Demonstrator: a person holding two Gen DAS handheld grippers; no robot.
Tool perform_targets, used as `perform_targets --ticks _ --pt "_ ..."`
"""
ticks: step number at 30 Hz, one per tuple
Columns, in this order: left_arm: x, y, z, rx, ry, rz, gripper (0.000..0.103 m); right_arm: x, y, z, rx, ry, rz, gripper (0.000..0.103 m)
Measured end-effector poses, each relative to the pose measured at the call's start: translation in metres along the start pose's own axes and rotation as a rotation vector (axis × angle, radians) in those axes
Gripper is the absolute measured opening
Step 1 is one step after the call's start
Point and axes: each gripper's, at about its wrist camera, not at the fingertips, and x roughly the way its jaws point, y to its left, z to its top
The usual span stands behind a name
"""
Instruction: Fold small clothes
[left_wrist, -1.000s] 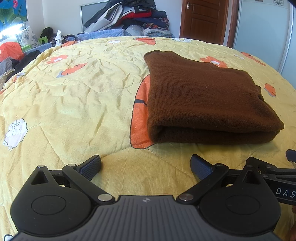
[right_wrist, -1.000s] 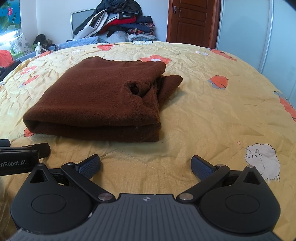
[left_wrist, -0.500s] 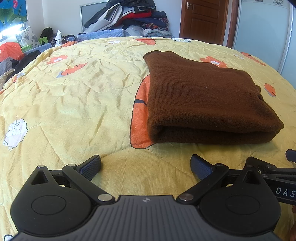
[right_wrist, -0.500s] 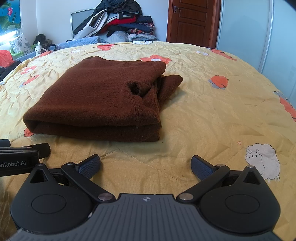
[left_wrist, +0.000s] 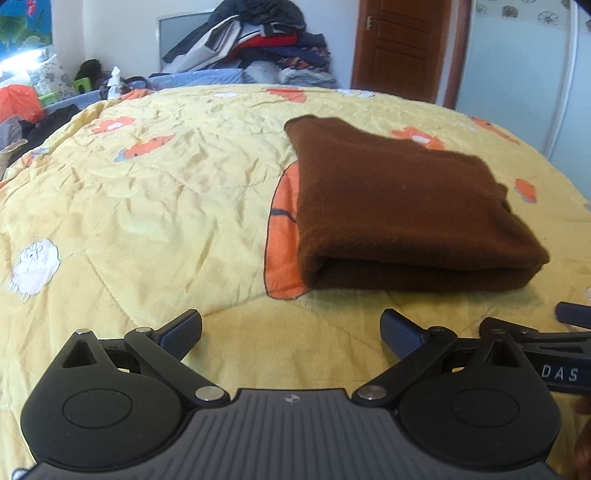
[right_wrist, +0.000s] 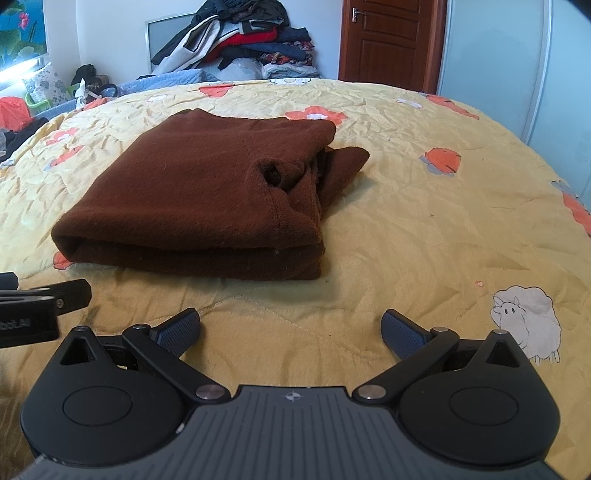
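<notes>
A brown knit garment (left_wrist: 402, 206) lies folded into a thick rectangle on the yellow quilt (left_wrist: 155, 206). In the right wrist view the garment (right_wrist: 207, 192) shows its folded edge toward me and a bunched end at its right side. My left gripper (left_wrist: 291, 332) is open and empty, hovering over the quilt just short of the garment's near left corner. My right gripper (right_wrist: 291, 332) is open and empty, just short of the garment's near right corner. Each gripper's side shows at the edge of the other's view.
The quilt (right_wrist: 443, 229) has orange flowers and white sheep printed on it. A pile of clothes (left_wrist: 251, 40) is heaped beyond the far edge of the bed. A wooden door (right_wrist: 391, 37) and a pale wardrobe panel (right_wrist: 495, 55) stand at the back right. Clutter (left_wrist: 22, 107) lies at the left.
Both grippers have shifted slightly, so the garment sits a little lower in both views. Both grippers stay open and empty and the garment has not moved.
</notes>
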Motion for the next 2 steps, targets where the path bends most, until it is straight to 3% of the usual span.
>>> perform_targets --ticks 2 --pt "-0.005 0.0079 0.0025 -0.006 -0.007 -0.002 0.103 -0.0023 -0.0116 0.0049 0.037 -0.009 0.038 0.103"
